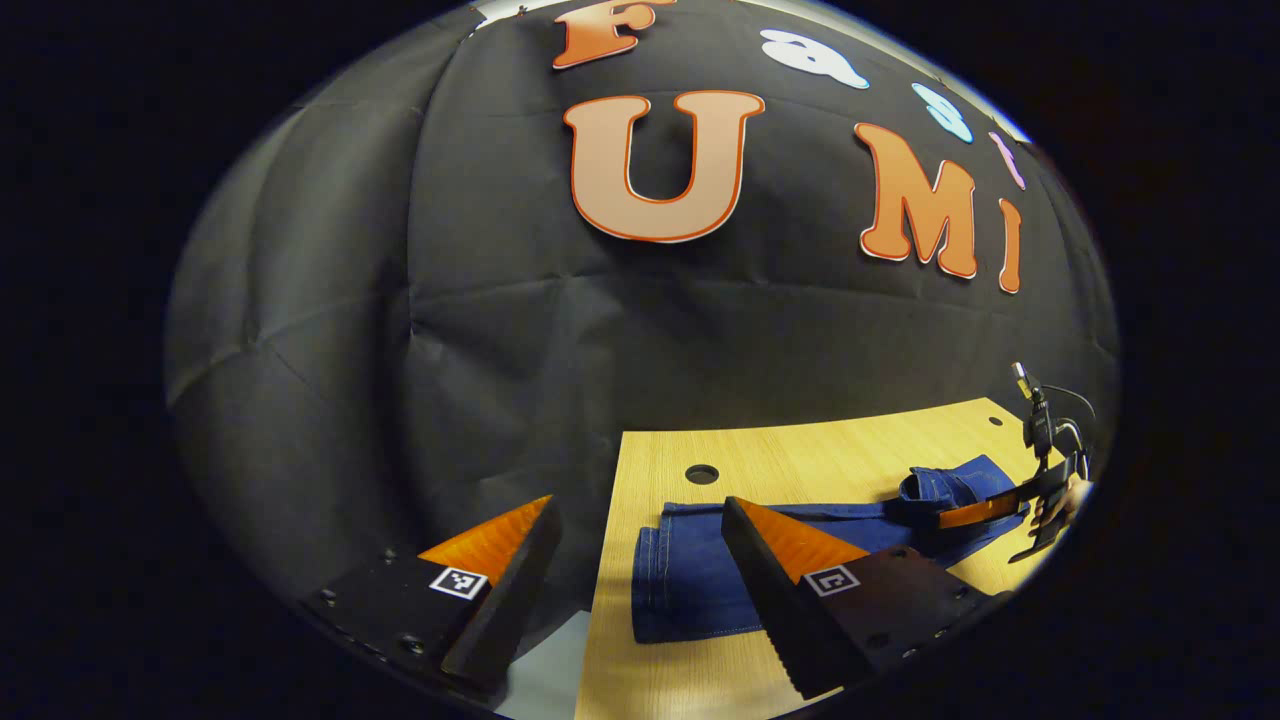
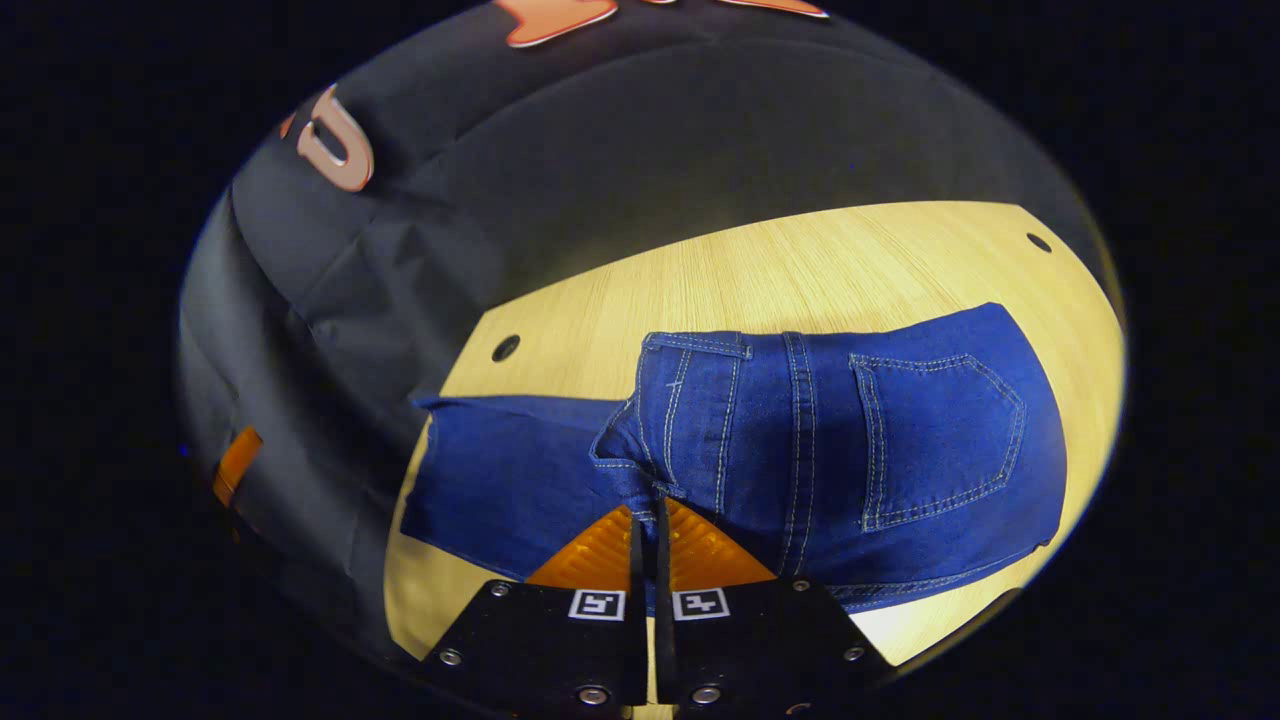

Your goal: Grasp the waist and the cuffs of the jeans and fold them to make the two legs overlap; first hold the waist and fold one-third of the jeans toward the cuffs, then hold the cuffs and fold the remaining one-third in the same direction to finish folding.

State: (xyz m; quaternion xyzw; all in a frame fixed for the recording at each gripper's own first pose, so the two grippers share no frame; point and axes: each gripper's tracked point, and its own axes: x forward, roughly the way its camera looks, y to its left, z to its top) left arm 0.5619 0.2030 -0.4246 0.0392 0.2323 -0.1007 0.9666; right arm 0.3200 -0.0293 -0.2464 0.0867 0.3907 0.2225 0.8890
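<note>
Covering the back of both views is the booth's black cloth wall (image 1: 400, 330). Below it stands the light wood bench (image 2: 800, 270), w/ a round hole (image 1: 702, 474) near its far edge in the left gripper view.

On the bench lie the blue jeans (image 2: 760, 440), spread lengthwise. In the left gripper view the cuffs end (image 1: 680, 585) lies flat near the bench's left edge, just in front of the left gripper (image 1: 640, 540). The waist end (image 2: 700, 345) is raised and bunched, w/ the back pocket (image 2: 940, 440) facing the right gripper view's camera; the legs part runs flat to the left behind it.

Right gripper (image 2: 648, 515): jaws almost fully together, a fold of denim near the waist pinched between them, approx. at the seam. The same gripper shows far right in the left gripper view, at the bunched waist, w/ a hand (image 1: 1062, 500) on it; that part is small and dim, so the hand is probably only partly seen.

Left gripper: jaws wide apart, nothing between them. One finger is over the bench edge, the other over the jeans; I cannot tell if it touches the cloth.
</note>
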